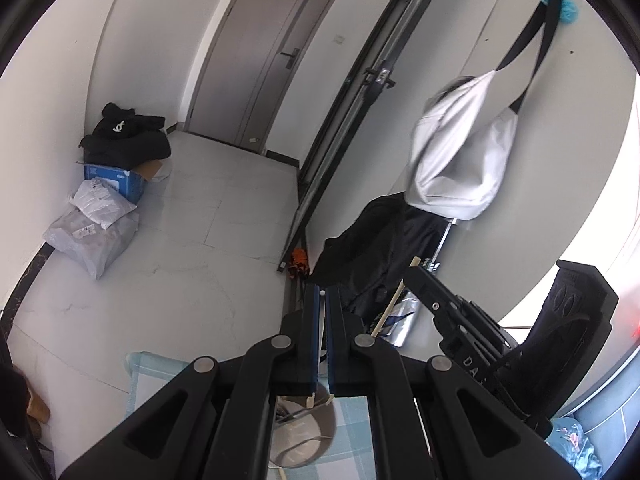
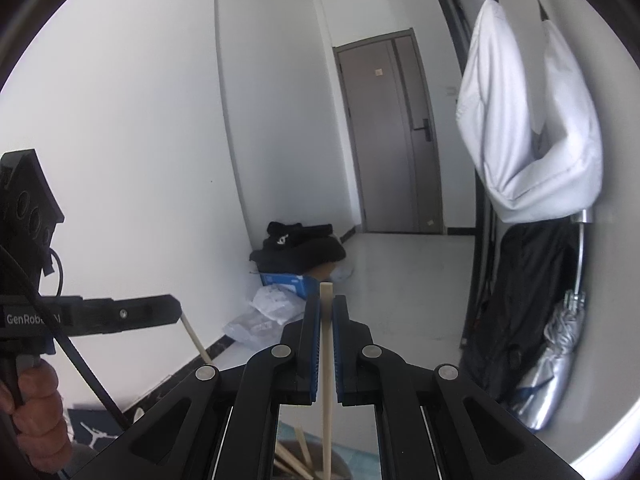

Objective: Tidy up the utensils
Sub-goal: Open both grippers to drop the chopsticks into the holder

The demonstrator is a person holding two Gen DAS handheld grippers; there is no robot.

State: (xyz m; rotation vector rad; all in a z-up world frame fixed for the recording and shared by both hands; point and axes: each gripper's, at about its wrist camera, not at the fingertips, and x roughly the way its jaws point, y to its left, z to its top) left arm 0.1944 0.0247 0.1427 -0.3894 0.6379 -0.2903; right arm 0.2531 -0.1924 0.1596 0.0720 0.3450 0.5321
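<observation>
My right gripper (image 2: pixel 327 300) is shut on a pale wooden chopstick (image 2: pixel 326 344), which stands upright between the blue pads and pokes out above the tips. In the left wrist view the same gripper (image 1: pixel 414 274) shows at the right with that chopstick (image 1: pixel 390 306) slanting down from it. The tips of my left gripper (image 1: pixel 322 294) are pressed together. In the right wrist view the left gripper (image 2: pixel 176 309) has a second chopstick (image 2: pixel 196 340) hanging from its tip. Below both sits a round grey holder (image 1: pixel 308 446) with several chopsticks (image 2: pixel 298 458) in it.
The holder stands on a blue-checked cloth (image 1: pixel 142 380). A grey bag (image 1: pixel 460 152) hangs on the wall above a black jacket (image 1: pixel 372 256) and a silver umbrella (image 2: pixel 548 380). Parcels (image 1: pixel 92 232) and a blue box (image 1: pixel 120 182) lie by the far wall. A hand (image 2: pixel 36 408) grips the left handle.
</observation>
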